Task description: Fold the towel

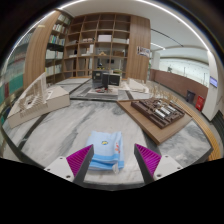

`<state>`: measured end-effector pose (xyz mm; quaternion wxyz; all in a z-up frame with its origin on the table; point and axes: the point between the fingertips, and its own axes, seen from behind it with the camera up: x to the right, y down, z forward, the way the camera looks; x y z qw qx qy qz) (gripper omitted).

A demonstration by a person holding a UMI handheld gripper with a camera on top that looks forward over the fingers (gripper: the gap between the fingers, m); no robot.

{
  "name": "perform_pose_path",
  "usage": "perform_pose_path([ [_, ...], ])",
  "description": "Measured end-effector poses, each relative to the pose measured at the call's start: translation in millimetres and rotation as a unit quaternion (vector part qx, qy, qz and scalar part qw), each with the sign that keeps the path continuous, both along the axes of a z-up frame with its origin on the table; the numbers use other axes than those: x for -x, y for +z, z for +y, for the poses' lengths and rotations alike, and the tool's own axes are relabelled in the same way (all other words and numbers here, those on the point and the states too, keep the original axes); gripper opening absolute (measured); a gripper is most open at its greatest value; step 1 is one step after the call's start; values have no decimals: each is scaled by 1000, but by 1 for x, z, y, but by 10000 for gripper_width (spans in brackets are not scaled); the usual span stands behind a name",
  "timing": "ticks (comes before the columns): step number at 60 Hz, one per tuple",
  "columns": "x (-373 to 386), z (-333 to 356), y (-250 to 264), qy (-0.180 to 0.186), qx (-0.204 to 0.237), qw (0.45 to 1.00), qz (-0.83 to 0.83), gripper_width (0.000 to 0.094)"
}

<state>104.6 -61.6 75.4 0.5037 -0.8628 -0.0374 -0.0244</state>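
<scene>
Gripper (112, 160) at bottom centre of frame, fingers spread wide, magenta pads (80, 159) facing inward on either side, nothing pinched. Light blue towel (106, 149) lying between the fingers, partly bunched or folded, resting on the tabletop (70, 130); near edge of the towel low between the pads, far edge just above the fingertips in the lower centre. Gap visible between the towel and the right pad; left pad close beside the cloth, contact unclear.

Tabletop pale, marbled grey-white, spreading across the lower half of frame. Bare surface to lower left and lower right of the towel, and a broad open band beyond it toward centre frame.

At right of centre, a dark wooden tray (158, 112) with small items set on a low wooden table, its near corner angled toward the towel but well apart from it. At left of centre, a light-coloured bench or table (38, 103) with pale objects on top, also well apart.

Centre, further back, a dark boxy object (105, 79) on a grey mat. Behind, tall wooden bookshelves (95, 40) filling upper centre and upper left. Upper right, a long counter (180, 82) and bright ceiling light strips.
</scene>
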Motion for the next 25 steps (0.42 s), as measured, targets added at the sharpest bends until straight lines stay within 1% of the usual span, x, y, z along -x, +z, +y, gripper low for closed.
perform_pose_path([
  [13, 33, -63, 45, 26, -30, 999, 30, 849],
  [17, 34, -75, 55, 35, -36, 998, 33, 848],
  [25, 34, -85, 62, 37, -43, 995, 87, 854],
])
